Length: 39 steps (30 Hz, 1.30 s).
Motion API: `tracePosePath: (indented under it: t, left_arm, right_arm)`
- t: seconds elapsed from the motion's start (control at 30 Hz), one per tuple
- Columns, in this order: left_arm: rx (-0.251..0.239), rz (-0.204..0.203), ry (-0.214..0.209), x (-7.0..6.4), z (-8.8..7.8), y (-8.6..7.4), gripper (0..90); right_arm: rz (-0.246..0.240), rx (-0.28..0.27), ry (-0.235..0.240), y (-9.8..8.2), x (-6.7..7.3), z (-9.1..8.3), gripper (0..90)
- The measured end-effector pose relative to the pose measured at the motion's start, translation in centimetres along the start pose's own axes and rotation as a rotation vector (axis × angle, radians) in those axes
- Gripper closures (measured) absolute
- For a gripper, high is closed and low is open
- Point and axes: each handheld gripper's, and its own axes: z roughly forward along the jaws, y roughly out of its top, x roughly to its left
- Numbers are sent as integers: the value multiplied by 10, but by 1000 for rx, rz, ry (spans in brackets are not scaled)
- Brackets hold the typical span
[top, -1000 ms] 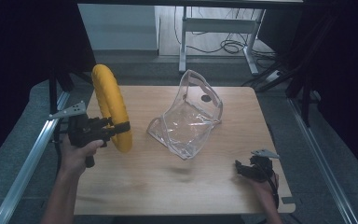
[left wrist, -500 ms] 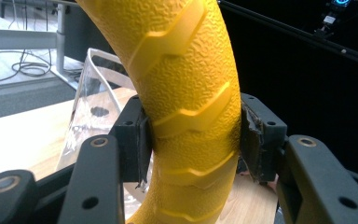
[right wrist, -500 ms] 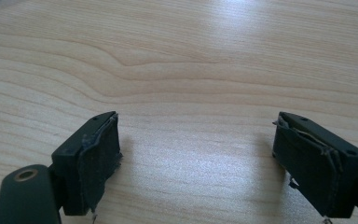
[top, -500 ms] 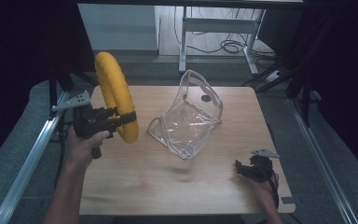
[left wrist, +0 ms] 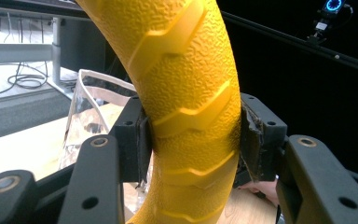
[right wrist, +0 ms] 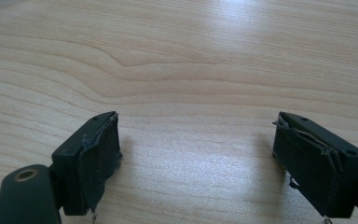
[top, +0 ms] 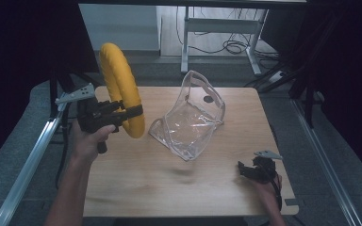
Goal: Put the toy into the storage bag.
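Left gripper (top: 131, 112): jaws clamped on the lower arc of the yellow ring (top: 120, 89), pads pressing both flanks. Ring upright, held above the counter (top: 169, 183), just left of the clear plastic bag (top: 191, 120). Right gripper (top: 246, 170): jaws wide apart, nothing between them, resting low at the counter's near right corner, well apart from the bag.

One yellow ring (top: 120, 94), one clear bag (top: 191, 120), two hand-held grippers.

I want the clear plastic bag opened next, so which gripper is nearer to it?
Left. The left gripper, shut on the yellow ring, is just beside the clear bag; the right gripper sits at the table's near right corner, jaws open.
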Motion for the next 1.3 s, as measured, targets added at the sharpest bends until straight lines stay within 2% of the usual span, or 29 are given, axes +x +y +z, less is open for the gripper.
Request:
tracePosePath:
  t: [0.7, 0.83, 1.2, 1.3]
  left_arm:
    - [-30, 2, -45, -11, 13, 22, 499]
    - [-52, 0, -51, -13, 16, 24, 499]
    - [-47, 11, -62, -18, 25, 28, 499]
    - [-52, -2, -77, -18, 28, 29, 499]
  right_arm:
    - [6, -1, -2, 0, 0, 0, 148]
    - [5, -1, -2, 0, 0, 0, 148]
    - [2, -3, -4, 0, 0, 1, 149]
    - [2, -2, -4, 1, 0, 1, 149]
